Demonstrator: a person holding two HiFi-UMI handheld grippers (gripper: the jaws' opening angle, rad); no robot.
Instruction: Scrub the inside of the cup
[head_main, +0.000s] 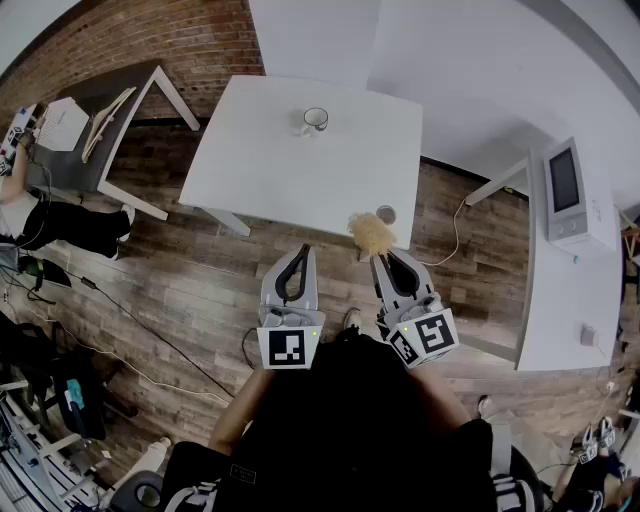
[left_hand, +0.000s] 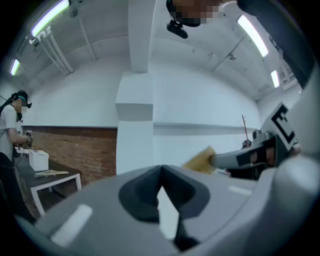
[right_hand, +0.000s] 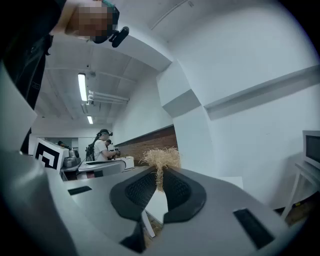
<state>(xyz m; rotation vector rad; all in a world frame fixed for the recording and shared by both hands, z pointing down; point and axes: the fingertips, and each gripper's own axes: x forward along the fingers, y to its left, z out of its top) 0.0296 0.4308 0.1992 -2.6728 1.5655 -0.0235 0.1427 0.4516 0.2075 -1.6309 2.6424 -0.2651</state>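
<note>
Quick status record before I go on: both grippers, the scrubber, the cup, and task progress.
left gripper: shut, nothing between the jaws
right gripper: shut on straw scrubber, tuft sticking out past the jaws
cup: upright on the far side of the white table, nothing touching it
gap: both grippers held well apart from the cup
progress: scrubbing not yet begun

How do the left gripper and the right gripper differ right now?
The left gripper is shut on nothing; the right gripper is shut on a straw-coloured scrubber. The left gripper's tip is bare, while the scrubber's tuft sticks out beyond the right gripper's tip. Both are held level, pointing toward the table where the cup stands.
</note>
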